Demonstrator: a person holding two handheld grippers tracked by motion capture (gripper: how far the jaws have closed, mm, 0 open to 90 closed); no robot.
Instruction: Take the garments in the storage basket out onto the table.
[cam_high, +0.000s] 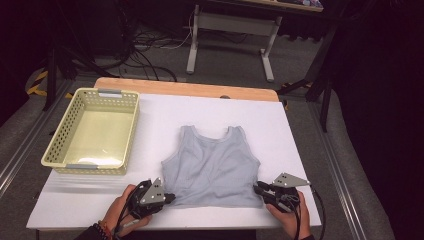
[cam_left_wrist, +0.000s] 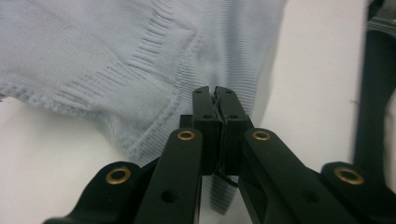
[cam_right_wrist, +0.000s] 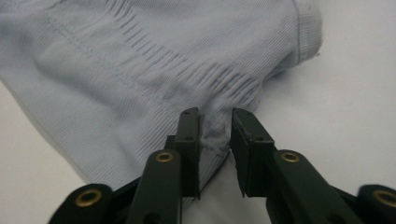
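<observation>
Grey tank top (cam_high: 212, 167) lies flat mid-surface (cam_high: 280, 130), hem toward the person. L gripper (cam_high: 169, 198) is clamped on the hem's left corner. R gripper (cam_high: 258, 189) sits at the right corner, jaws slightly apart w/ fabric bunched between.

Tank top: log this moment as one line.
tank top flat on table | left gripper shut on hem | right gripper jaws around hem, gap left | basket empty
</observation>
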